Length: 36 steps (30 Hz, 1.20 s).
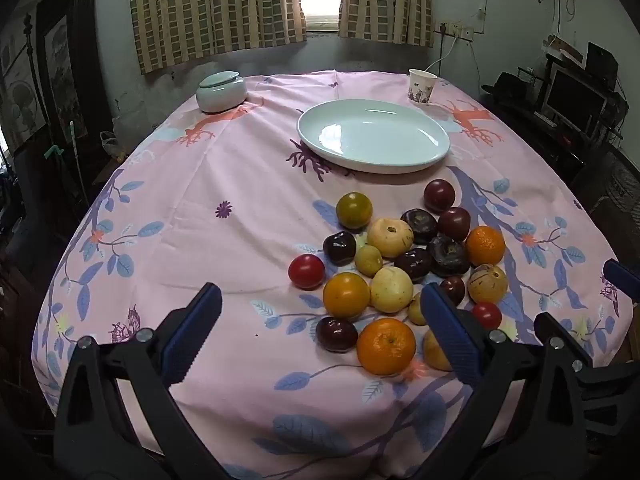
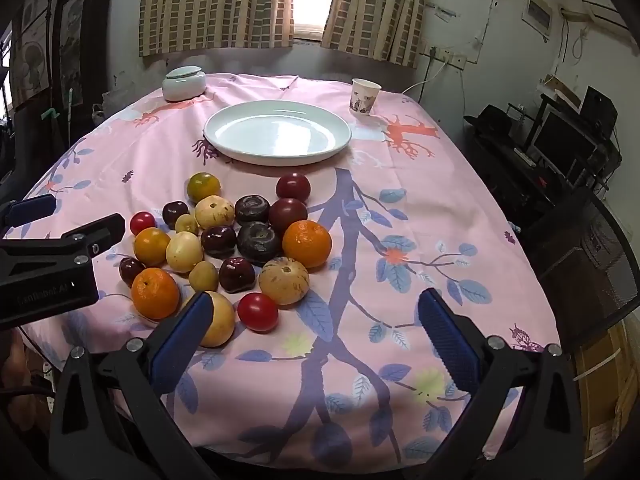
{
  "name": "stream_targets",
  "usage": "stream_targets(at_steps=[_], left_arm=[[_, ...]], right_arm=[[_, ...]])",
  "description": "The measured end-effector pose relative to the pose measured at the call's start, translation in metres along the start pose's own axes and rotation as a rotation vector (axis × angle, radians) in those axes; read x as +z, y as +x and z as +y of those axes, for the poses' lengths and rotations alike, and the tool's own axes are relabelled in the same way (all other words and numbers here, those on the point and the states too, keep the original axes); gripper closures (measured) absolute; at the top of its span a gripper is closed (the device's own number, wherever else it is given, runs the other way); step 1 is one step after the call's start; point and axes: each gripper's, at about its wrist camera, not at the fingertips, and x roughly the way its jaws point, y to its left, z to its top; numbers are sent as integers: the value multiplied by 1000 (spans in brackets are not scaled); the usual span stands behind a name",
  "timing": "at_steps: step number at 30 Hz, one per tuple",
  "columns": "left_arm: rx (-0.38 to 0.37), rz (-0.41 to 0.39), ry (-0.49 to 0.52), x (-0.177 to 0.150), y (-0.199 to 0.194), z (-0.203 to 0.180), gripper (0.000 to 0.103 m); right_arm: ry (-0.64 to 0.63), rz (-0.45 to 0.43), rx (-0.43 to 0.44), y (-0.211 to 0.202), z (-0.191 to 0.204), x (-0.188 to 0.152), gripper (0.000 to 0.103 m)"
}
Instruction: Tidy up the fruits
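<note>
A pile of several fruits lies on the pink tablecloth: oranges (image 1: 385, 345) (image 2: 307, 243), dark plums (image 1: 448, 255) (image 2: 258, 242), pale yellow fruits (image 1: 391, 289) (image 2: 184, 251) and red tomatoes (image 1: 306, 271) (image 2: 258, 312). An empty white oval plate (image 1: 372, 135) (image 2: 278, 133) sits behind the pile. My left gripper (image 1: 320, 320) is open and empty, above the table's near edge, left of the pile. My right gripper (image 2: 316, 320) is open and empty, near the front right of the pile; its left finger (image 2: 188, 332) overlaps a pale fruit.
A white lidded jar (image 1: 221, 91) (image 2: 184, 83) stands at the back left and a paper cup (image 1: 421, 85) (image 2: 365, 96) at the back right. The other gripper (image 2: 52, 264) shows at the left of the right wrist view. A desk with monitor (image 2: 560, 144) stands right of the table.
</note>
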Motion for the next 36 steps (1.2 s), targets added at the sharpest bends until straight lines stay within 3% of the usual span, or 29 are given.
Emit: stream_targets(at_steps=[36], left_arm=[[5,4,9,-3,-1,-5,2]], right_arm=[[27,1,17,2,-1,-1,1]])
